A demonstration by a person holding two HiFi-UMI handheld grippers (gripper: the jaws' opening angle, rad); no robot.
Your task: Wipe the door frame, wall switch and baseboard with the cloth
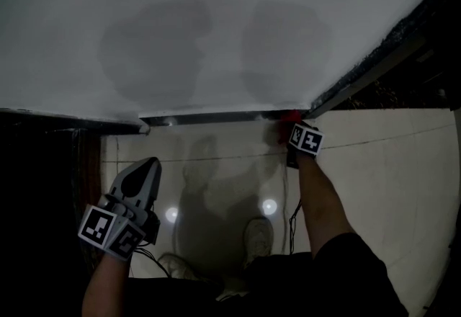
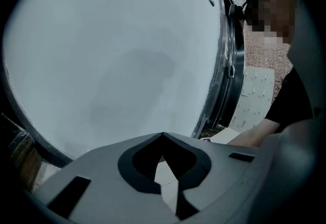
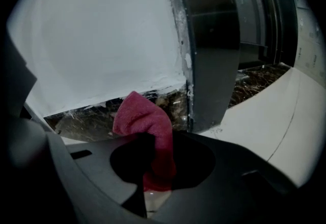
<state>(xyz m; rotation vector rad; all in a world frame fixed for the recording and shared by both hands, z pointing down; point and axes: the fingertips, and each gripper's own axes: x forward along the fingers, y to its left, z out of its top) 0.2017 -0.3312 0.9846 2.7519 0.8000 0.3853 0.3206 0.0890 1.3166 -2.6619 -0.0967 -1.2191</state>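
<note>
My right gripper [image 1: 294,127] is low at the corner where the dark baseboard [image 1: 216,118] meets the door frame [image 1: 367,70]. It is shut on a red cloth [image 1: 289,118]. In the right gripper view the red cloth [image 3: 146,121] sticks out of the right gripper [image 3: 153,139] toward the dark marble baseboard [image 3: 97,116], just left of the metal door frame [image 3: 211,50]. My left gripper [image 1: 148,164] hovers over the floor to the left, shut and holding nothing. In its own view the left gripper [image 2: 163,139] faces the white wall [image 2: 112,55].
Pale floor tiles [image 1: 230,179] lie below the white wall [image 1: 216,27]. The person's shoes [image 1: 258,236] stand near the bottom middle. A dark threshold runs up the right side [image 1: 403,56]. A dark area [image 1: 43,186] lies at the left.
</note>
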